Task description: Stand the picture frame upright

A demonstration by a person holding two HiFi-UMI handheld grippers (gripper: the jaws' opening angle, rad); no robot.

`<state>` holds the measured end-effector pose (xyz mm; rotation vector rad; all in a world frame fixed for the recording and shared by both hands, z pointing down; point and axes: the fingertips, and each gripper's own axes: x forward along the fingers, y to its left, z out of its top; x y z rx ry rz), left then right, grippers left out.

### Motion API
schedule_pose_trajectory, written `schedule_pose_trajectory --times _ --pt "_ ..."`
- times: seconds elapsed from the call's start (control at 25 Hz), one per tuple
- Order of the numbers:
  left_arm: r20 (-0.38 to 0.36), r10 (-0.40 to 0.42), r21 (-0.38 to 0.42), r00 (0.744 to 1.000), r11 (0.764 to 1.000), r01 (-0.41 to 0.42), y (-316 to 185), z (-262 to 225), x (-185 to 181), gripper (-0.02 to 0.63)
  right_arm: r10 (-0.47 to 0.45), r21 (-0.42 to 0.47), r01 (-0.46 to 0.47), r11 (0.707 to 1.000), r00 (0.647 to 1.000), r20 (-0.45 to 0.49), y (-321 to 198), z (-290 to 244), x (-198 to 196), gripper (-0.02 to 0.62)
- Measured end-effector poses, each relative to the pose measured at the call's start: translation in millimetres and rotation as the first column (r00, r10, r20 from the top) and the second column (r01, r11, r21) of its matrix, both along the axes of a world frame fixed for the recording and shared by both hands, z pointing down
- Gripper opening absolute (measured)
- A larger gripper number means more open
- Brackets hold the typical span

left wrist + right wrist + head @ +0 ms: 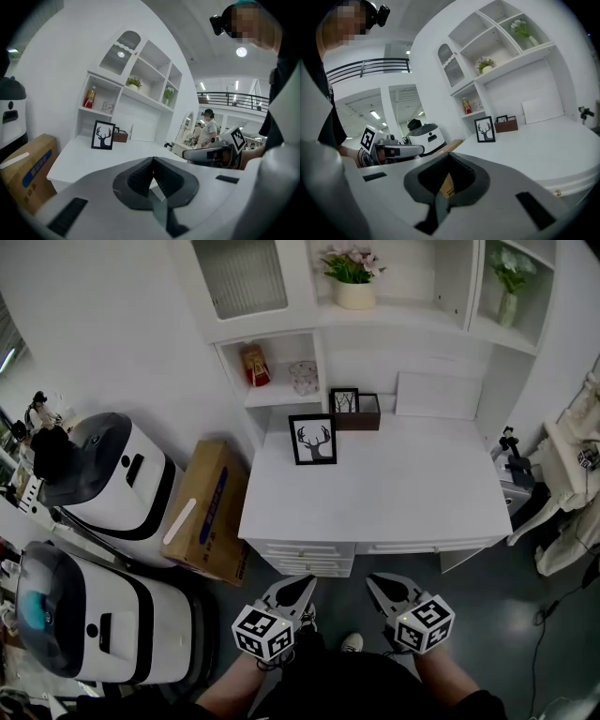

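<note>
Standing upright, the picture frame (313,439) is well beyond both jaws.

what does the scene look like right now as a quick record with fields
task item: deer picture frame, standing upright on the white desk, back left part
behind it: smaller frame by a brown box
left gripper: jaws together, empty, short of the desk's front edge
right gripper: jaws together, empty, also short of the desk
floor left of desk: cardboard box
</note>
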<state>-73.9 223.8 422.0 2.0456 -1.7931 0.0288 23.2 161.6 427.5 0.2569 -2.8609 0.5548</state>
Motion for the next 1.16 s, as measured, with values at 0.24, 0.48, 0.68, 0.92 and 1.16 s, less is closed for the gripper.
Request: schedule_pose_trajectory --times 0.24,0.48,0.68,0.92,1.16 --pt "-0.002 0.008 -0.004 1.0 1.0 -0.008 0 4 6 0.005 -0.009 -0.006 0.009 1.0 1.0 -0.005 3 3 3 0.003" --pt "0.004 0.016 -0.003 1.0 1.0 -0.016 -2 2 7 0.005 -0.008 -0.008 0.007 1.0 1.0 -0.006 5 3 4 0.003" --pt "0.009 0.022 -0.003 1.0 1.0 -0.022 -3 2 6 0.005 -0.005 -0.006 0.005 1.0 1.0 -0.007 4 3 2 0.003" --pt "0.006 0.017 -0.002 1.0 1.0 -0.017 -1 1 3 0.005 -0.008 -0.006 0.008 1.0 1.0 -0.006 5 3 -1 0.003" --pt "0.012 0.016 -0.008 1.0 1.0 -0.016 4 3 0 0.005 -0.018 -0.003 0.018 1.0 1.0 -0.005 9 3 -6 0.003"
